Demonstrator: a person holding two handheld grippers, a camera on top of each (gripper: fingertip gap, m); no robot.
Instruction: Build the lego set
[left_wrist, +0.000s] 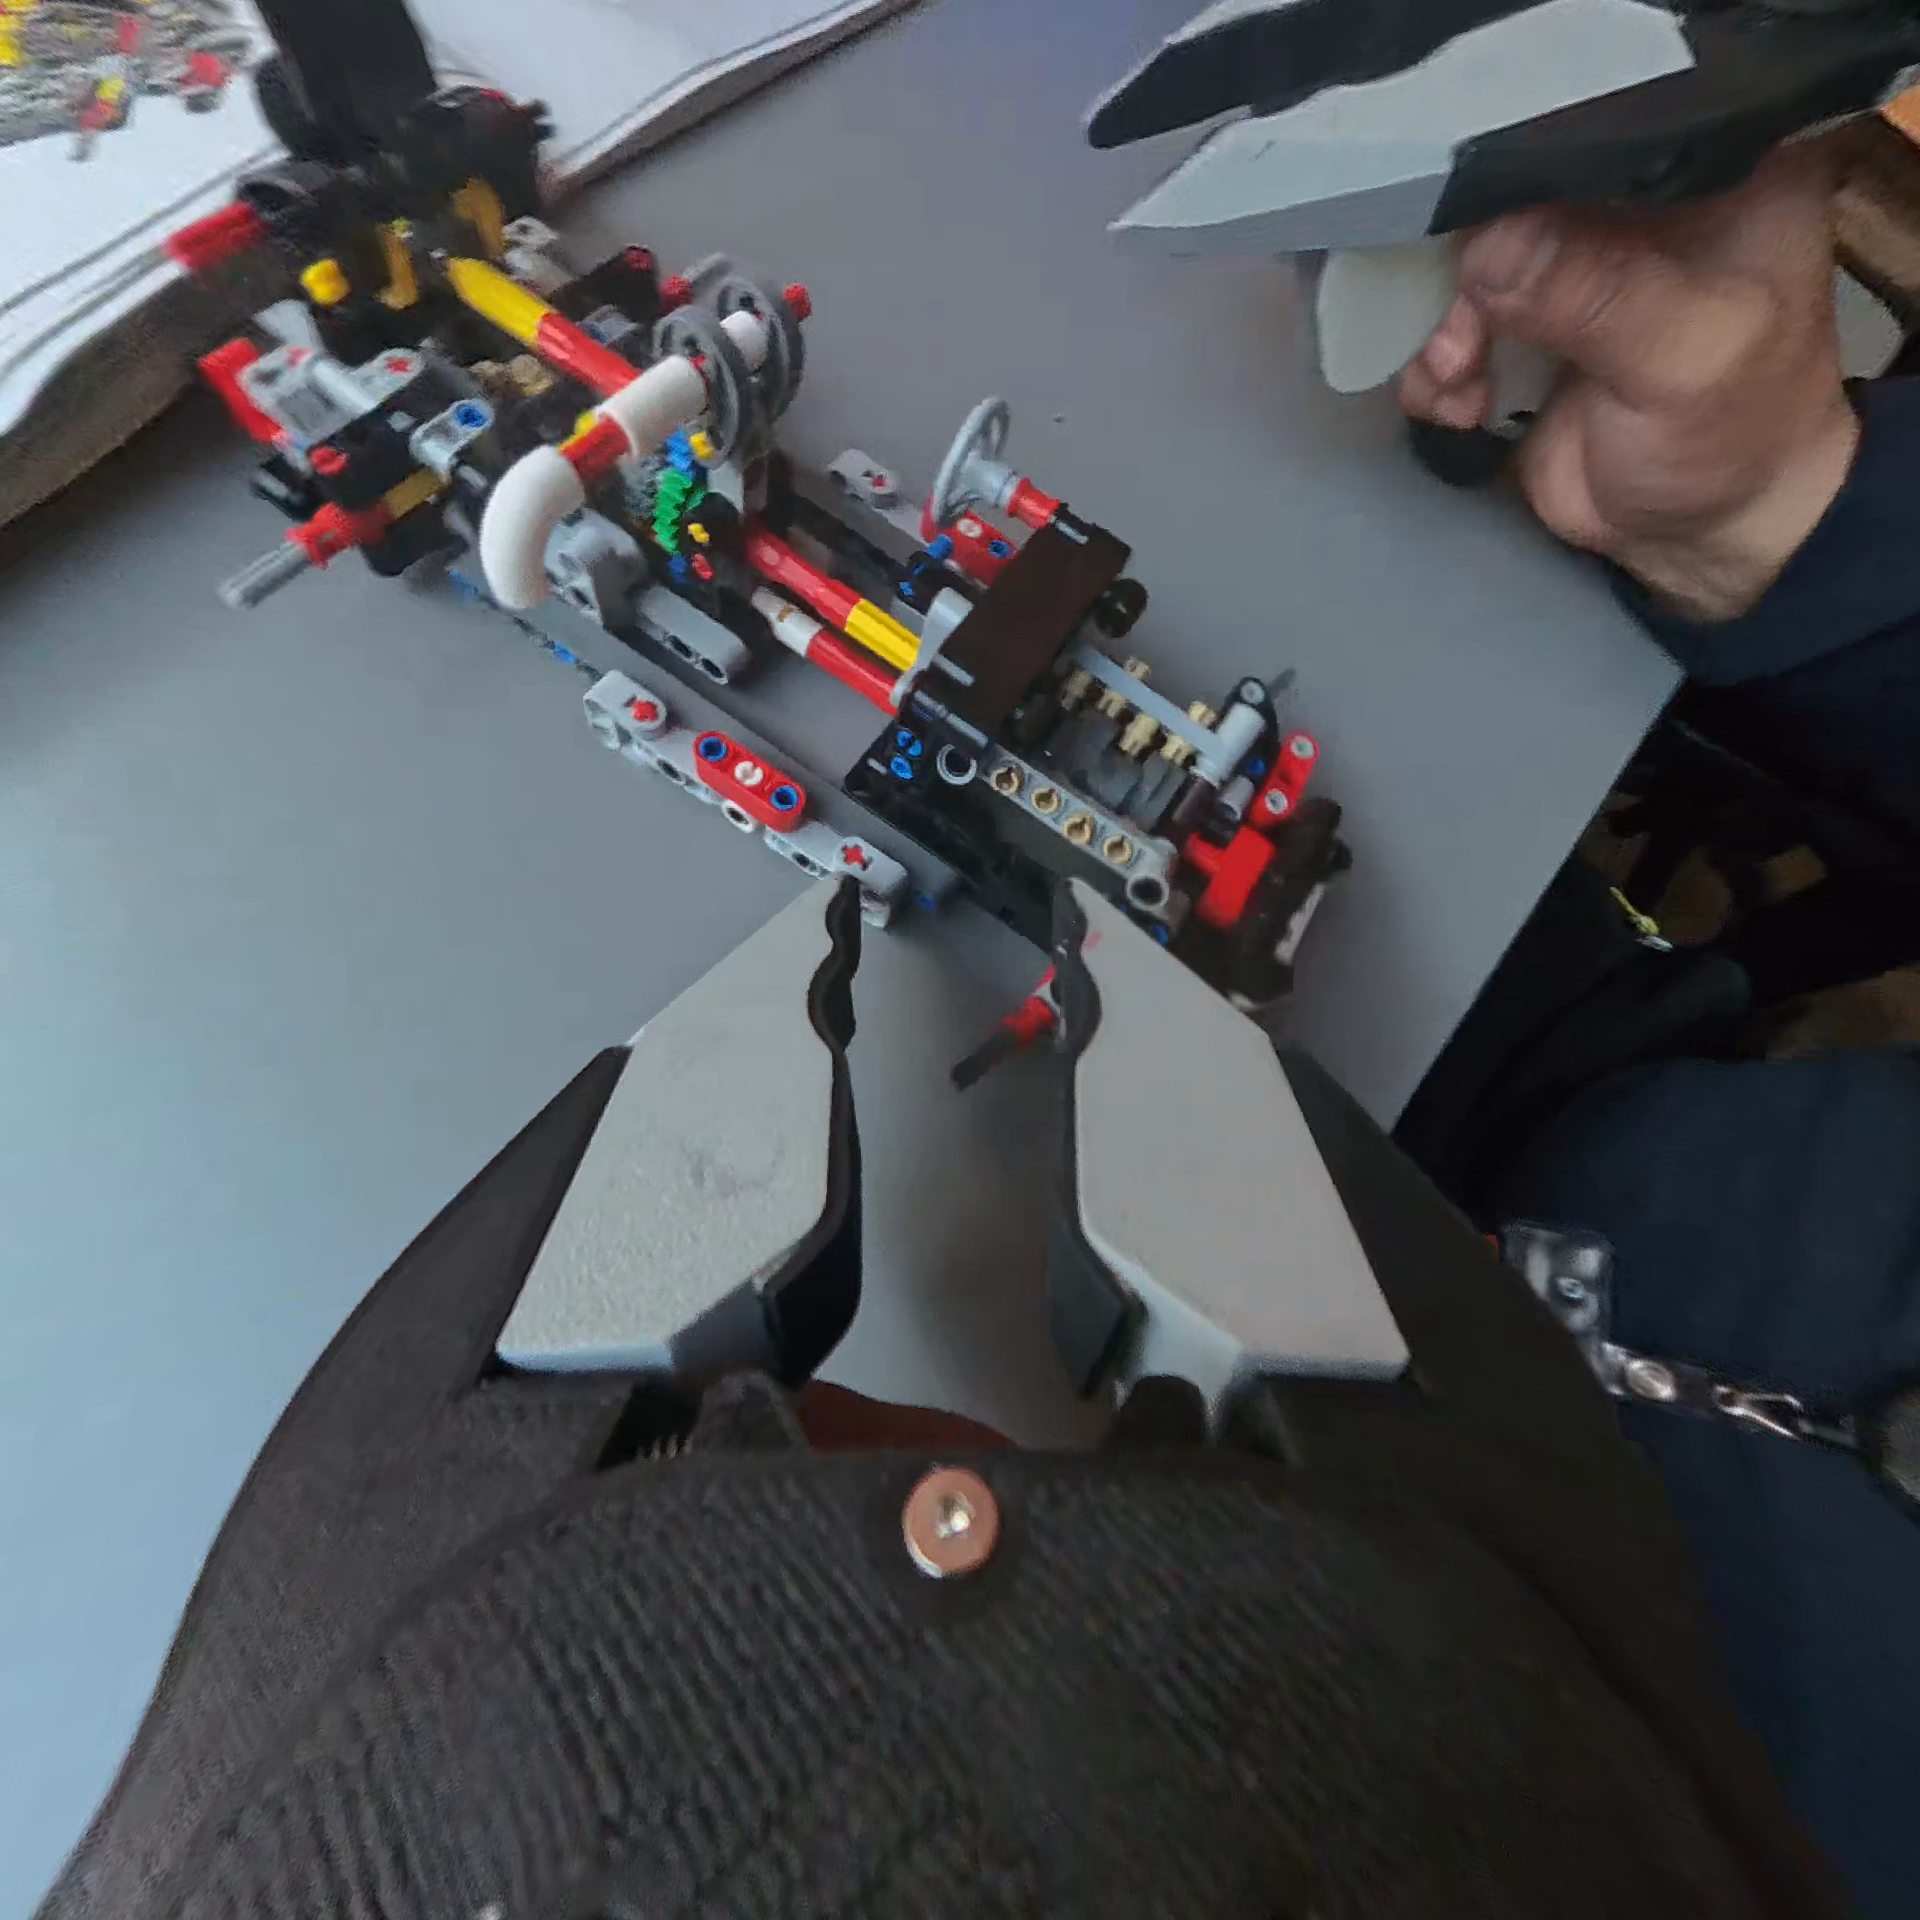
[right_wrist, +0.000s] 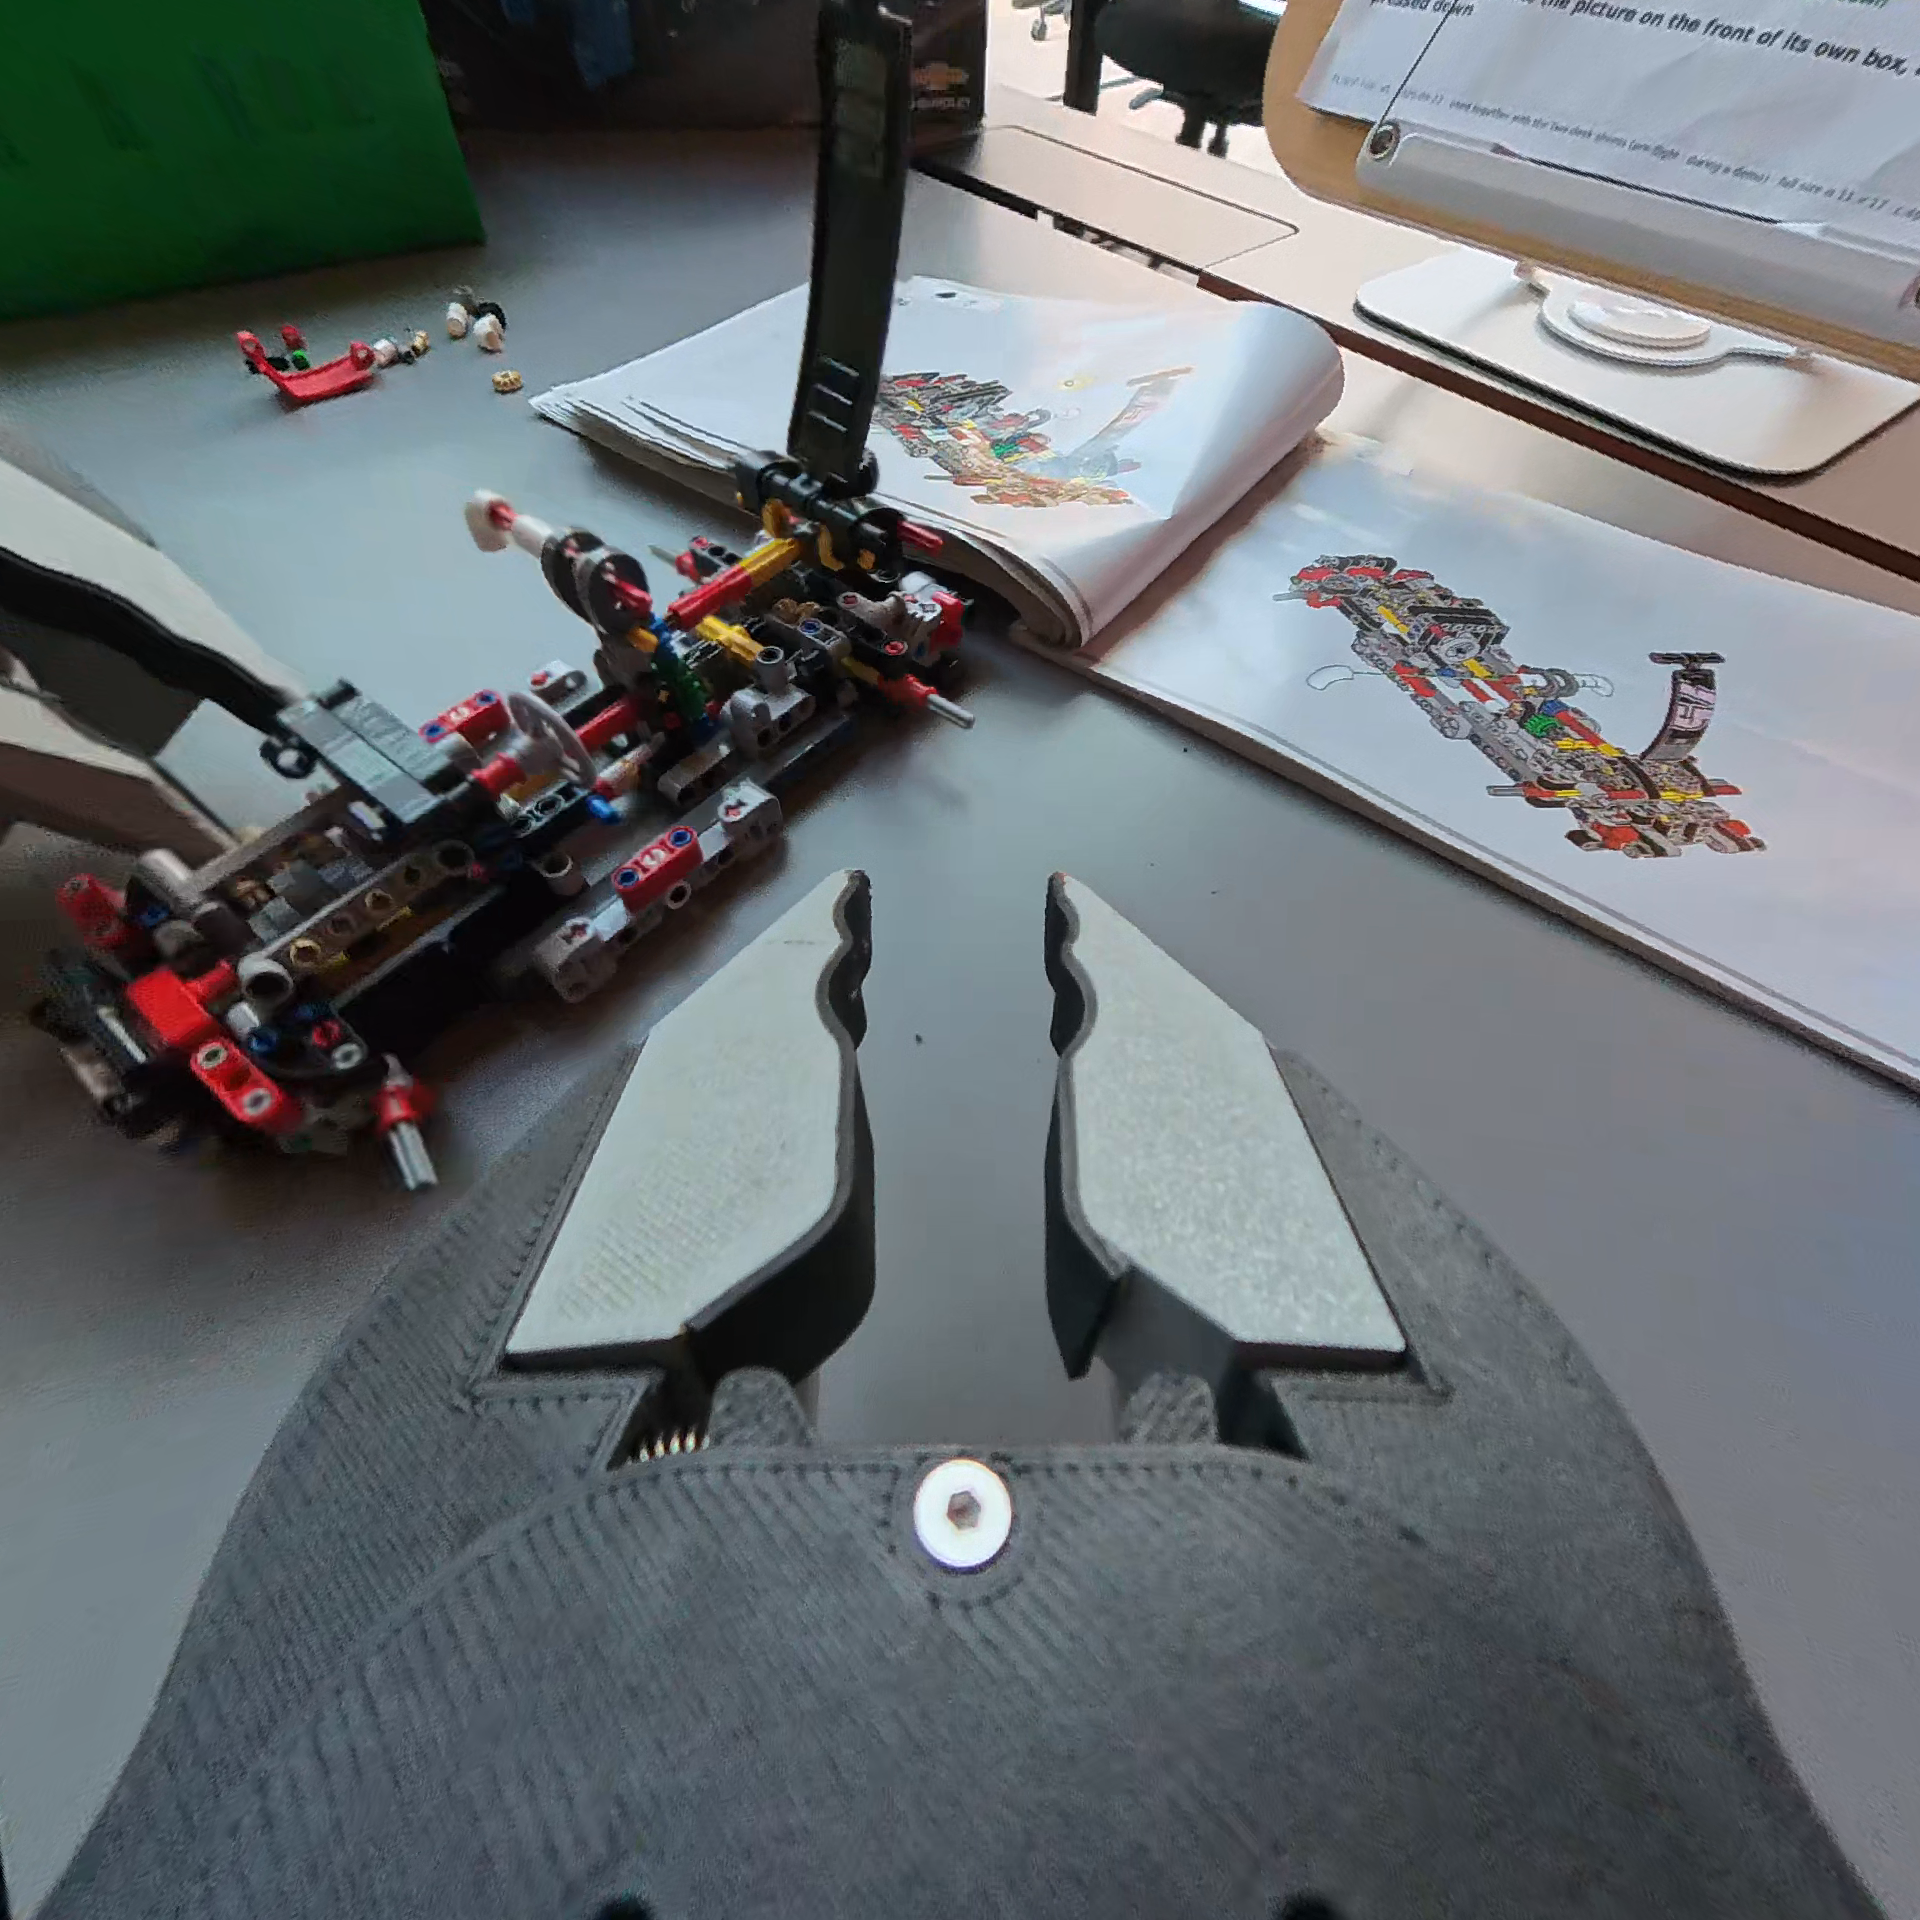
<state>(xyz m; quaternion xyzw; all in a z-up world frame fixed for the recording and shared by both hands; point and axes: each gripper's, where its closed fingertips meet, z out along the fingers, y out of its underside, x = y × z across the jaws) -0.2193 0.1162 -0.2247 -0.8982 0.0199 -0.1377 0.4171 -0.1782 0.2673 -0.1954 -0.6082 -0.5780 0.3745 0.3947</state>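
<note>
Brick chassis (left_wrist: 727, 582) is lying diagonally; left gripper (left_wrist: 956, 935) and right gripper (right_wrist: 956, 914) are gaping, empty; only the right view is showing the booklet (right_wrist: 1455, 665).

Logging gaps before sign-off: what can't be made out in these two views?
- Left wrist view: red-and-black piece, blurred, partly behind the left gripper's finger; contact unclear.
- Right wrist view: left gripper cut by the left edge, tips behind the brick model.
- Right wrist view: loose parts too small.

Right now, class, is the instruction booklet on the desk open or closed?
Open. The instruction booklet lies spread on the desk, one leaf curling over at the fold, with coloured build pictures showing on both facing pages.
</note>
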